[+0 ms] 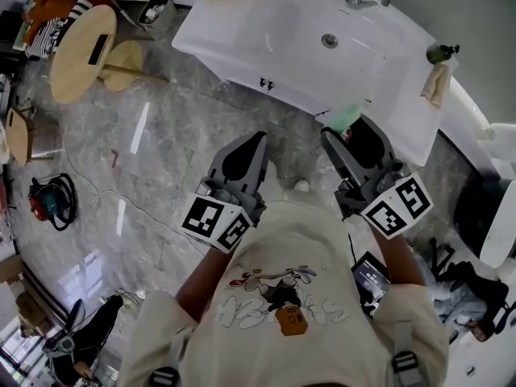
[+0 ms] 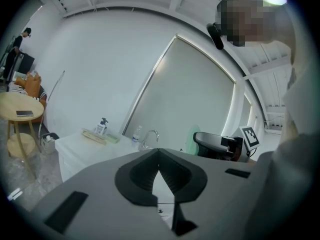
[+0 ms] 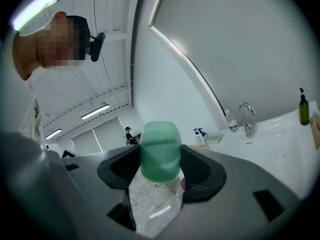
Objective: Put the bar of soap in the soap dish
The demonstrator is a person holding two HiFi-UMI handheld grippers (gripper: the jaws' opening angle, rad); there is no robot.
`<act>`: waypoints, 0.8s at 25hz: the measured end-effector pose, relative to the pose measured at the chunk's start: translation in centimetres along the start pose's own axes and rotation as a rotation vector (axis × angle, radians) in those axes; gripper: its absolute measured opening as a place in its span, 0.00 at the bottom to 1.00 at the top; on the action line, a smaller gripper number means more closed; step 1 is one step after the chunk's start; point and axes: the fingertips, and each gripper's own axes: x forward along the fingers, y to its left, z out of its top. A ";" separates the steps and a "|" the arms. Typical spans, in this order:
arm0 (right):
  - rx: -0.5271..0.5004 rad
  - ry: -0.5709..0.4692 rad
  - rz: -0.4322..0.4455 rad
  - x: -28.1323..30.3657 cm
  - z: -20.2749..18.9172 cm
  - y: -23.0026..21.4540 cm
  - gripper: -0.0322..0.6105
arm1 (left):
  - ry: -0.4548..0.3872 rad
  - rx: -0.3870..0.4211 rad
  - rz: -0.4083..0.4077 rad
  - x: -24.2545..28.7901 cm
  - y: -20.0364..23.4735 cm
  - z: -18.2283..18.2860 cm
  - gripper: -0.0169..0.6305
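Sink counter [image 1: 242, 31] ahead, green soap bar [image 3: 160, 151] between fingers [image 3: 201, 173] of right gripper [image 3: 161, 159]

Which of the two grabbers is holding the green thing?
The right gripper: its jaws are clamped on the green bar of soap. The left gripper has its jaws closed together with nothing between them.
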 end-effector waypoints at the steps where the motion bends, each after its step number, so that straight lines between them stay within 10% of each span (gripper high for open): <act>1: -0.004 0.002 -0.004 1.2 0.3 0.0 0.44 | 0.000 0.001 0.001 0.3 1.0 0.7 0.04; 20: -0.039 -0.012 -0.077 14.1 4.3 -1.5 0.44 | -0.007 0.017 -0.044 4.9 12.1 8.7 0.04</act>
